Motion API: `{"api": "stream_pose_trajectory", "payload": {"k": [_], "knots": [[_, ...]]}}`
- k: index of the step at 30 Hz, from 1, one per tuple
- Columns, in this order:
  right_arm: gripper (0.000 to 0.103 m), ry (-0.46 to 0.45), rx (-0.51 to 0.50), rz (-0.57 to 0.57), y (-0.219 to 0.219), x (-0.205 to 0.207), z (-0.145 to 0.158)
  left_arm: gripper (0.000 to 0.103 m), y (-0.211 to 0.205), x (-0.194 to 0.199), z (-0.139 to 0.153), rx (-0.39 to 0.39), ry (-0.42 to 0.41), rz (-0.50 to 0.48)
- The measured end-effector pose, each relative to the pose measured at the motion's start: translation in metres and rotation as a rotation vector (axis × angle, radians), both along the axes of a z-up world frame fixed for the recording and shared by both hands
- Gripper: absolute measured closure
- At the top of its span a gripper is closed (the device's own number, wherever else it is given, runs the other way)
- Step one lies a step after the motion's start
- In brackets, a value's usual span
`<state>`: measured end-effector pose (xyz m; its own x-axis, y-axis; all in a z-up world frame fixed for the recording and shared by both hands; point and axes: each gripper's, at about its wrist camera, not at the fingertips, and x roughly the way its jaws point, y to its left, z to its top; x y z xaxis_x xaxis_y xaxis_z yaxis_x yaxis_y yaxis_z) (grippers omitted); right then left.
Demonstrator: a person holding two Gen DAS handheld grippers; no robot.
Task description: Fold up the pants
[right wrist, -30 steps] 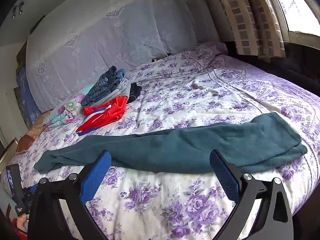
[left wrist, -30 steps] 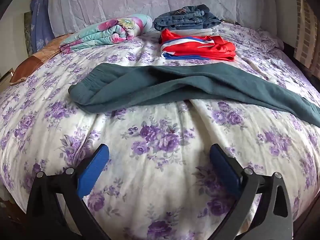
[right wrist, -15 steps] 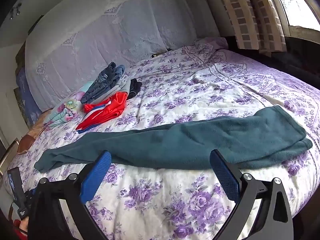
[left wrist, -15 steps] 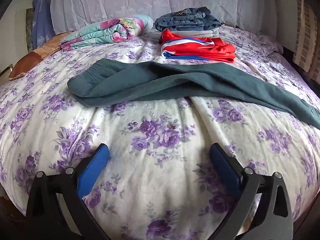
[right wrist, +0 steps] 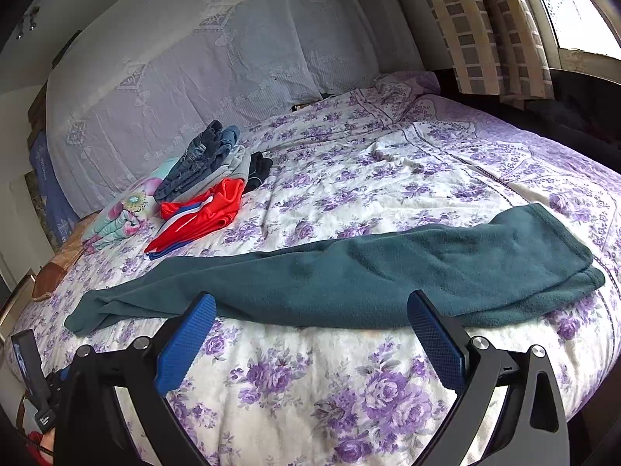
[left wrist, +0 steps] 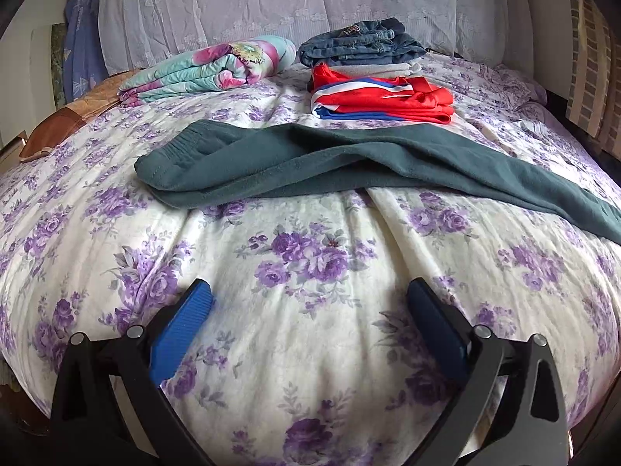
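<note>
Dark teal fleece pants (left wrist: pixel 349 163) lie stretched lengthwise across the flowered bed, legs laid one on the other. In the left wrist view the waistband end (left wrist: pixel 170 163) is at the left and the legs run off to the right. In the right wrist view the same pants (right wrist: pixel 368 279) span the frame, the wide end at the right (right wrist: pixel 543 256) and the narrow end at the left (right wrist: pixel 81 318). My left gripper (left wrist: pixel 310 322) hovers open over bare bedspread, short of the pants. My right gripper (right wrist: pixel 310 330) is open at the pants' near edge, nothing between its blue pads.
Folded clothes sit toward the headboard: a red, white and blue garment (left wrist: pixel 380 97), jeans (left wrist: pixel 361 42) on a grey piece, and a rolled floral blanket (left wrist: pixel 209 70). The flowered bedspread (left wrist: pixel 310 264) covers the bed. Curtains and a window (right wrist: pixel 574 11) are at the right.
Both grippers have edged forward and lower toward the bed, so the pants sit slightly closer in each view. The pants have not moved and both grippers stay open.
</note>
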<state>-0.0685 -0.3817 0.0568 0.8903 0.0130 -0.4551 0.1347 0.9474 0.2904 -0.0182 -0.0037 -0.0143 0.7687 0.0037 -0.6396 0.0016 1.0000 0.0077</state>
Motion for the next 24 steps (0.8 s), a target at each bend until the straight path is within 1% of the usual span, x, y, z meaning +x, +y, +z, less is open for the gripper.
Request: {"api": "stream_pose_trajectory", "payload": {"k": [24], "knots": [[0.004,0.015,-0.005,-0.002,-0.0027,0.0013,-0.0048,0.005,-0.0004,0.0003,0.0009,-0.002,-0.001,-0.001]]}}
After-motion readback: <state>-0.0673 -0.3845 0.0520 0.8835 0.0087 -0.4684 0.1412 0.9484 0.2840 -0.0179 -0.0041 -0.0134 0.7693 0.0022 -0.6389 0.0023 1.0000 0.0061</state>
